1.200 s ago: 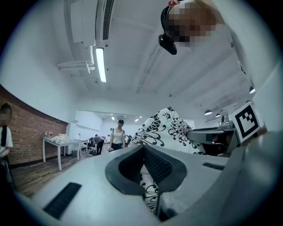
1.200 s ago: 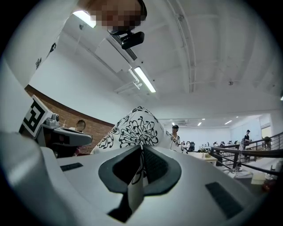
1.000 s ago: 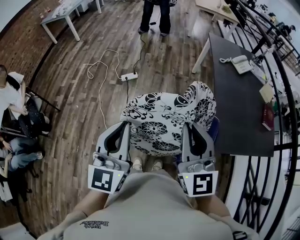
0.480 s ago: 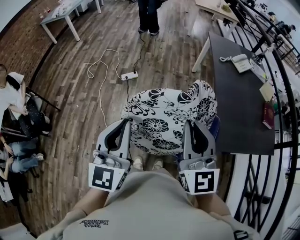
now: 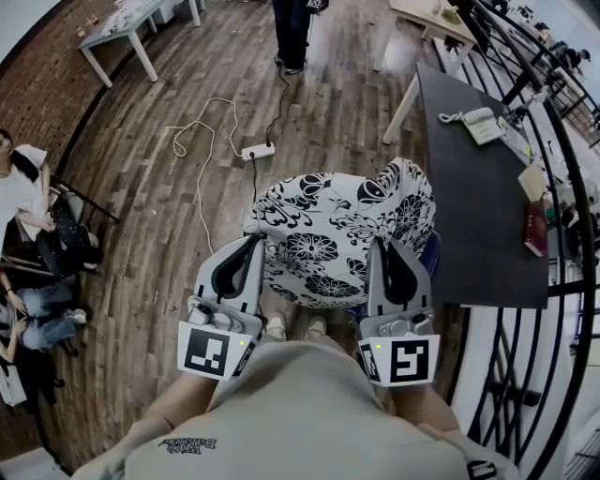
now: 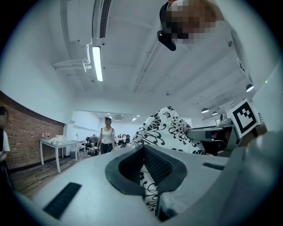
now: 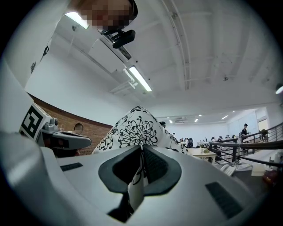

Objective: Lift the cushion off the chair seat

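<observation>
The cushion (image 5: 333, 239) is white with a black flower print and hangs in the air in front of me, held by its two near corners. My left gripper (image 5: 253, 246) is shut on the cushion's left edge; in the left gripper view the fabric (image 6: 166, 130) runs between the jaws. My right gripper (image 5: 382, 248) is shut on the right edge, with a fold of cushion cloth (image 7: 138, 176) pinched between its pads. A blue chair seat (image 5: 429, 258) peeks out under the cushion at the right, mostly hidden.
A dark table (image 5: 473, 187) with a phone (image 5: 484, 127) and a book stands at the right, beside a black railing (image 5: 562, 281). A power strip and white cable (image 5: 258, 151) lie on the wooden floor ahead. A person stands far ahead (image 5: 291, 28); another person sits at the left (image 5: 23, 202).
The cushion and both grippers have hardly moved. The standing person at the top has shifted slightly left and farther away.
</observation>
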